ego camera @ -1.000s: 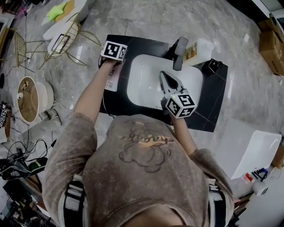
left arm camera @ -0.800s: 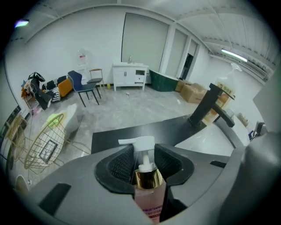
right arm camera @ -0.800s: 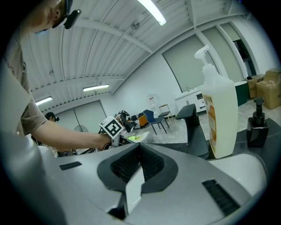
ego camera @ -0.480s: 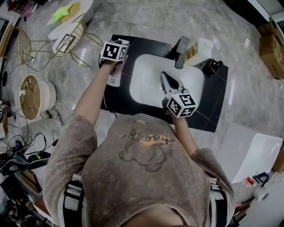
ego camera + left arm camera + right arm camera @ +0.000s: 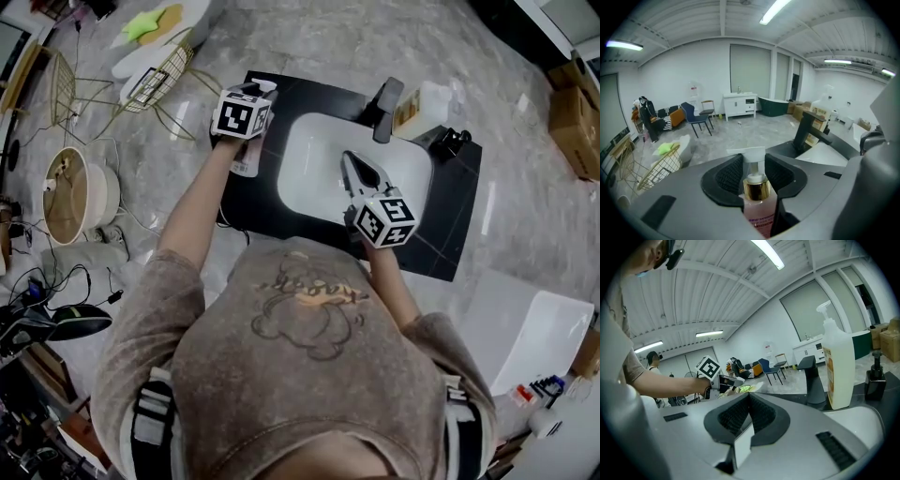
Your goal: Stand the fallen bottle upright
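**Fig.** Left gripper clenched on pump bottle near neck, gold collar between jaws. Bottle tilted, not yet upright, over left strip of bench, beside sink. Right gripper clenched, empty, above sink. Bottle probably light, rigid, smooth; neck hold lets body swing. Left bench edge and sink rim close; faucet and standing bottle well apart.

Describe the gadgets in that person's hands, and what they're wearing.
The left gripper and right gripper each have a smooth grey body ending in black ribbed tongs, and each carries a white cube printed with black square markers. The person wears a grey-brown short-sleeved top with a faded bear-like print.
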A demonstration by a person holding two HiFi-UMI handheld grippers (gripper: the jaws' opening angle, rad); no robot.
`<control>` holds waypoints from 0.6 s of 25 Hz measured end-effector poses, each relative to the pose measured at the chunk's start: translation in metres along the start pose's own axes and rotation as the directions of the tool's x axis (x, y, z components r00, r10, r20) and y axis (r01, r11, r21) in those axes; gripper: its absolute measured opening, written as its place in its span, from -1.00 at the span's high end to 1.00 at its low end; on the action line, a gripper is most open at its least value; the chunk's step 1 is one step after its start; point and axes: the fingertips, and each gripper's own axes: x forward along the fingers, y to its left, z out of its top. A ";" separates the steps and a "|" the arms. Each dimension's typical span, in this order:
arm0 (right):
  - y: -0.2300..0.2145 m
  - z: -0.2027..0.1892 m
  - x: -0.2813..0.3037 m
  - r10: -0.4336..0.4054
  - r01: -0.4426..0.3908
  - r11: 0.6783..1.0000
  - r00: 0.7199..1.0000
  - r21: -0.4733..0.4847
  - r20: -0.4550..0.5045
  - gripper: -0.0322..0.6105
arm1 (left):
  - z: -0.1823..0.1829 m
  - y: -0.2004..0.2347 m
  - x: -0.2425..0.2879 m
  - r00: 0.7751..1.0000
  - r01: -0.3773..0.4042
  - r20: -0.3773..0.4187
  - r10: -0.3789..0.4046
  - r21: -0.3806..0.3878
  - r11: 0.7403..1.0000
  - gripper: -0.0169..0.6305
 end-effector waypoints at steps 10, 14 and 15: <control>0.011 -0.002 -0.008 0.044 -0.044 0.999 0.999 -0.019 0.001 0.90 | 0.001 -0.009 -0.039 0.995 -0.053 0.085 0.053 0.002 0.999 0.45; 0.015 -0.002 -0.008 0.069 -0.069 0.997 0.998 -0.022 -0.002 0.90 | 0.000 -0.010 -0.052 0.991 -0.074 0.111 0.075 -0.011 0.997 0.45; 0.016 -0.003 -0.008 0.076 -0.076 0.997 0.997 -0.024 -0.004 0.90 | 0.000 -0.010 -0.056 0.990 -0.080 0.117 0.081 -0.014 0.997 0.45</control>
